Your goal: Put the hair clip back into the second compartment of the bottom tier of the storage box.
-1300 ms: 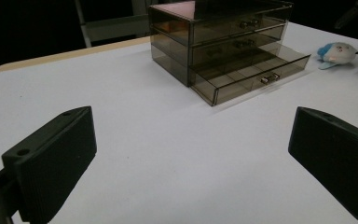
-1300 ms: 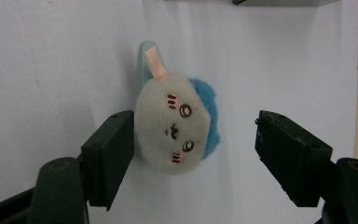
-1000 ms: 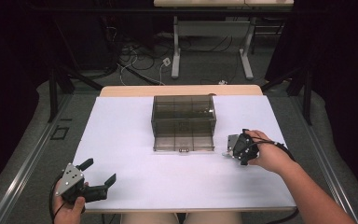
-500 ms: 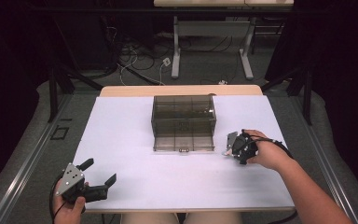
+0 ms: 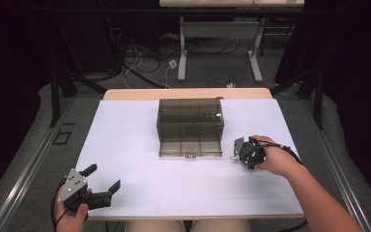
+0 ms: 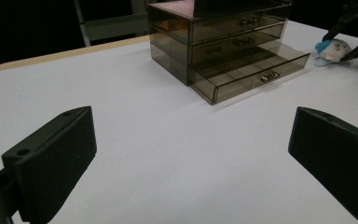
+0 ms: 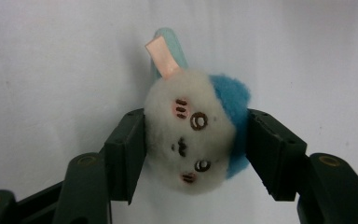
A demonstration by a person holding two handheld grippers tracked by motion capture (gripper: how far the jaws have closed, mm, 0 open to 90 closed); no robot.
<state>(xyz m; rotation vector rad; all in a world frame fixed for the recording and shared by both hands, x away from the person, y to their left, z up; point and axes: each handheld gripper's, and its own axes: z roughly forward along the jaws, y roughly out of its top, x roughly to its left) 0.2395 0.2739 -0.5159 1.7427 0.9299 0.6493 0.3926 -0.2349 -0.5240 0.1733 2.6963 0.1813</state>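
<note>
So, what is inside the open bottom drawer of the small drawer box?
The pulled-out bottom drawer of the smoky drawer box looks empty: only its dividers and the white table through its clear floor. Its back part, under the upper drawers, is too dark to judge.

The right claw (image 5: 240, 151) has just been closing, its jaws now pressed on something; the left claw (image 5: 102, 178) hangs low at the near-left, jaws spread wide

We are looking down from above the counter (image 5: 140, 145), riding low behind each hand-held gripper, all sharing the drawer box (image 5: 190, 126).
</note>
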